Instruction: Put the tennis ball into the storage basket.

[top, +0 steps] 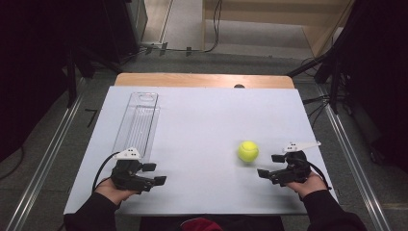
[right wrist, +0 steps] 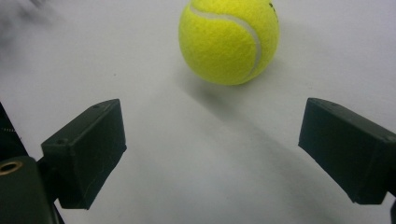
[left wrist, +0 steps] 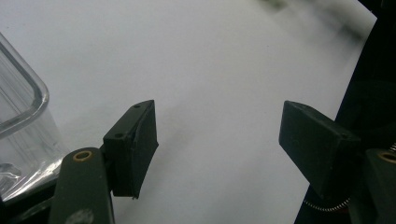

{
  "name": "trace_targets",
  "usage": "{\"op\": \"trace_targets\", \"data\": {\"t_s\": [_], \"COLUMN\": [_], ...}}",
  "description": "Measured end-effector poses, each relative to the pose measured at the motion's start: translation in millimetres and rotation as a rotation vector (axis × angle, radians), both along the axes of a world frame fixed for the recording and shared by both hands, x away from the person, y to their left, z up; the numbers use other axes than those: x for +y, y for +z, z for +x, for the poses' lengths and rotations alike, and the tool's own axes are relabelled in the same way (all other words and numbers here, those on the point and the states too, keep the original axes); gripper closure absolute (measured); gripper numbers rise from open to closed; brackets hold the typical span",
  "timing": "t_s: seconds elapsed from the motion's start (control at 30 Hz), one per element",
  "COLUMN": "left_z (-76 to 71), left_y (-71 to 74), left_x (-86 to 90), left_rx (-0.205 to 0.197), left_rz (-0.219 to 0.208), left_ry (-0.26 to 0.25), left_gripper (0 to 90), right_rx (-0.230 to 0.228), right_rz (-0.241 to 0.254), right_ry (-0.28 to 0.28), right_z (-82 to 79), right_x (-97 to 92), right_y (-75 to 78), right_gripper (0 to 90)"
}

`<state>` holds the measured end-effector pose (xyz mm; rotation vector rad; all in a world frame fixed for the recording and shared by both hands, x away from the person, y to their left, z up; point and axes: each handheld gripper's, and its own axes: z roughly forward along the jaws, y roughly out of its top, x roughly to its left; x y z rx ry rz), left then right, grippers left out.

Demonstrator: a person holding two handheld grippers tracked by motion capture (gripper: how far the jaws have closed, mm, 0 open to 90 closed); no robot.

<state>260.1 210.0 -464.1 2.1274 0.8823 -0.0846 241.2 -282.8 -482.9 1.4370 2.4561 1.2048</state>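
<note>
1. High view: the white-topped table (top: 202,130) is evenly and brightly lit at the centre of the frame, while the far left and right edges fall into near-black darkness.
2. Right gripper view: the fuzzy yellow-green tennis ball (right wrist: 229,39) is sharp and casts a soft shadow toward the lower right; the upper left corner is smeared.
3. Left gripper view: dimmer and greyer, with a blurred upper right; the clear plastic tray (left wrist: 21,126) at left catches pale glare along its rim.

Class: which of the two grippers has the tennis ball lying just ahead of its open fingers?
The right gripper: the tennis ball lies just ahead. The left gripper sits beside the clear tray.
</note>
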Motion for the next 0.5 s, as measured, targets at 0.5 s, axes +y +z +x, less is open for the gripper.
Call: {"op": "trace_targets", "data": {"t_s": [0.5], "left_z": [0.0], "left_y": [0.5], "left_x": [1.8], "left_rx": [-0.010], "left_rz": [-0.003], "left_ry": [0.010], "left_gripper": [28.5], "right_rx": [0.013], "right_rz": [0.018], "right_ry": [-0.015], "right_z": [1.3], "right_x": [2.1], "right_y": [0.4], "right_gripper": [5.5]}}
